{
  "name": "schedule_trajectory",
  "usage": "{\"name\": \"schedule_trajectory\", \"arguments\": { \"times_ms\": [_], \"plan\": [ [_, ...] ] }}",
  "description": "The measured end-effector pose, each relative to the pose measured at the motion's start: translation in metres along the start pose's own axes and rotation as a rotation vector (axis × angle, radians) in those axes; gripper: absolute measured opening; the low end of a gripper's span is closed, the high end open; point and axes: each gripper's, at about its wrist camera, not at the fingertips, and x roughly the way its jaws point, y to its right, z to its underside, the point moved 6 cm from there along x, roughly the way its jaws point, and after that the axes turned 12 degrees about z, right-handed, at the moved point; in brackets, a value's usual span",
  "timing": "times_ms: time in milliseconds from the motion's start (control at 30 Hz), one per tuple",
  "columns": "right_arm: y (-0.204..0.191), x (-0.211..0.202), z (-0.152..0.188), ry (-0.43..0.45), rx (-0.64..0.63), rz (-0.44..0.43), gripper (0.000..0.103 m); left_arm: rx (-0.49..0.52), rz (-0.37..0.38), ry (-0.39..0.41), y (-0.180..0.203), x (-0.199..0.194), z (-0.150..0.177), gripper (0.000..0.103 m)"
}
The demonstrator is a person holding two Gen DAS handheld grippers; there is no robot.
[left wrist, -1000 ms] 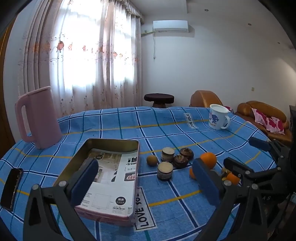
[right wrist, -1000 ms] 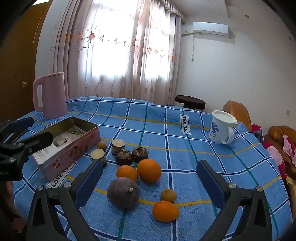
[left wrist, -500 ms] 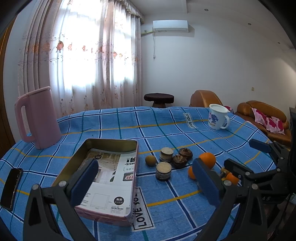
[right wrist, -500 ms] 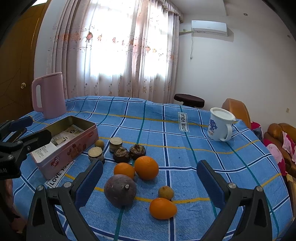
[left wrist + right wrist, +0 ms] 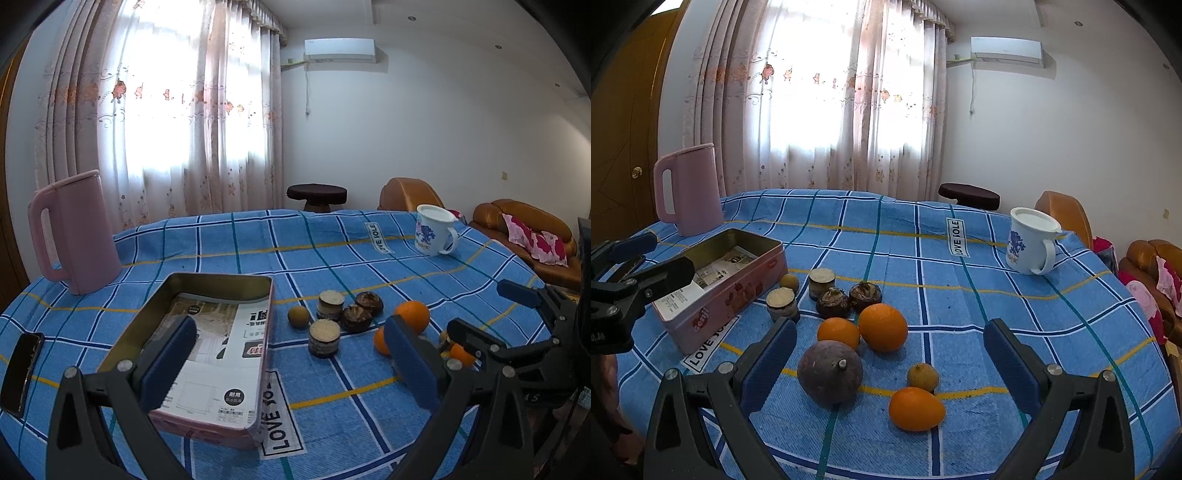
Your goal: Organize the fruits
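The fruits lie loose on the blue checked cloth of the desk, just ahead of the right gripper. Between its two fingers sit the dark purple fruit, with its stub of stem pointing up, and a small brownish fruit; just nearer the camera lies an oval orange fruit, and just beyond the purple one two oranges touch each other. Further out are two dark brown round fruits, two cut cylindrical pieces and another small brown fruit — all near the pink tin.

Both pairs of fingers stand wide apart and hold nothing. The left gripper hovers over the tin's near end; the open tin, lined with printed paper, lies between and beyond its fingers.

The oranges look firm and round, likely to roll if nudged, so they should be taken across the widest part with the pads square on. The purple fruit looks the heaviest and smooth-skinned; a grip on its flanks, clear of the stem, seems safest. The small brown ones are light and might squirt out of a hard pinch. The tin, well to the left of the right fingers, is probably where they go.
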Motion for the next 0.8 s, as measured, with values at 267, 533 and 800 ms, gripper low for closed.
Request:
{"name": "schedule_trajectory", "arguments": {
  "times_ms": [267, 533, 800],
  "plan": [
    [0.002, 0.001, 0.002, -0.004, 0.003, 0.000, 0.102, 0.005, 0.005, -0.008, 0.004, 0.002, 0.001, 0.103],
    [0.005, 0.001, 0.005, -0.011, 0.009, -0.001, 0.102, 0.008, 0.005, -0.013, 0.007, 0.004, 0.003, 0.103],
    [0.018, 0.003, 0.014, -0.024, 0.032, 0.014, 0.102, 0.021, 0.037, -0.031, 0.018, 0.011, 0.009, 0.103]
  ]
}}
